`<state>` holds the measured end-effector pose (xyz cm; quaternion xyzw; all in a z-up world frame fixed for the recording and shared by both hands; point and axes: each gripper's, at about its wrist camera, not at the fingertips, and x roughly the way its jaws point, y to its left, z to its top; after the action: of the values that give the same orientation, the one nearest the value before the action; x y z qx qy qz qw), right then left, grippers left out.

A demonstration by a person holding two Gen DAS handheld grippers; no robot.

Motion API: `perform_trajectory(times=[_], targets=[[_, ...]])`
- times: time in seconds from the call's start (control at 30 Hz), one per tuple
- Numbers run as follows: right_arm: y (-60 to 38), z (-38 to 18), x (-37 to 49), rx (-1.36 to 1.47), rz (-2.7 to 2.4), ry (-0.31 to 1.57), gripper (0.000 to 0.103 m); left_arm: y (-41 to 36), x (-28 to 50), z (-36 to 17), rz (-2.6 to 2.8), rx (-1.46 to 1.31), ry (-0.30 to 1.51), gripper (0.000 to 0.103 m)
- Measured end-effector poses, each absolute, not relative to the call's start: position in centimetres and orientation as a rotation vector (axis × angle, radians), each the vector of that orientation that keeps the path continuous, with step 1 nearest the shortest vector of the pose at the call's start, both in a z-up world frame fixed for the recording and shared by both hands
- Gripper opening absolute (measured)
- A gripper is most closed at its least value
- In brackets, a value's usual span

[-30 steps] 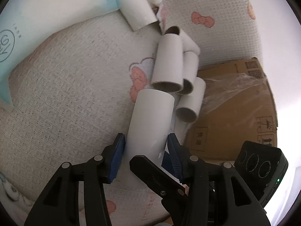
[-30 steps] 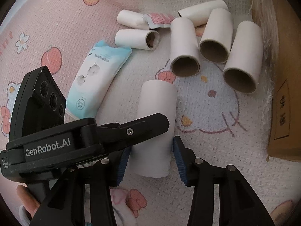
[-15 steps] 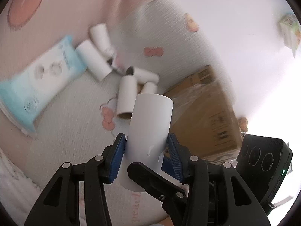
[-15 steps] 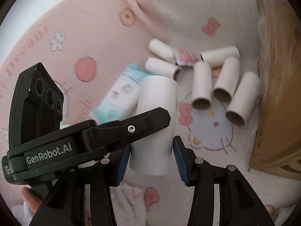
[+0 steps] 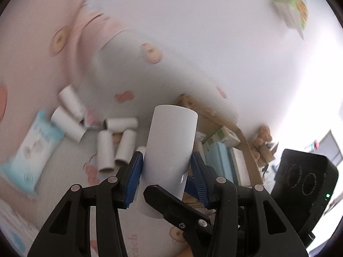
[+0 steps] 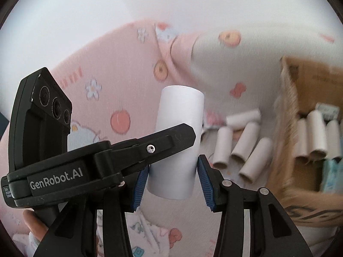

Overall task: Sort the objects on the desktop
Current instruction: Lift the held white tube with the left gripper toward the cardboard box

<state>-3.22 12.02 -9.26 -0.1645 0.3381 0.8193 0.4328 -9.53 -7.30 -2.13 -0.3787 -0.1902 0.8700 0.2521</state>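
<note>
**Sorting partly done: 1 tube aloft, more waiting on the cloth**

Some of the work is finished. The cardboard box [image 6: 287,128], ahead and to the right of the right claw [image 6: 171,180], already holds a row of paper tubes [image 6: 317,135] and some packets. Much is left: about 6 loose tubes [image 5: 105,150] lie on the printed cloth [image 6: 111,85] below and ahead of the left claw [image 5: 166,177], with a light-blue packet [image 5: 36,147] further to its left. Blur hides the finer details.

The white tube [image 5: 171,145] is the piece in hand. It is clear of the cloth and stands out forward between both claws, not yet over the box, so I judge this to be the carry.

The left claw is clenched on the tube, with both blue pads [image 5: 135,177] against its sides at a fairly wide spread. The right claw brackets the same tube lower down. A thin gap seems to show at 1 pad, and the left claw's finger hides the other, so I cannot tell whether it grips.
</note>
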Motion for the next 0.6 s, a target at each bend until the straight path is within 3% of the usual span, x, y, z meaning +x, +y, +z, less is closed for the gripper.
perform_trajectory(times=[0.2,0.6], targets=[[11.4,-5.5,-0.4,-0.348,1.977,0.712,0.043,-2.0,-10.5,1.3,2.342,-0.972,-0.302,0.050],[12.9,-1.3,6.6,-0.352,1.887,0.581,0.043,5.2,-14.6,3.6,2.174,-1.023,-0.346,0.047]])
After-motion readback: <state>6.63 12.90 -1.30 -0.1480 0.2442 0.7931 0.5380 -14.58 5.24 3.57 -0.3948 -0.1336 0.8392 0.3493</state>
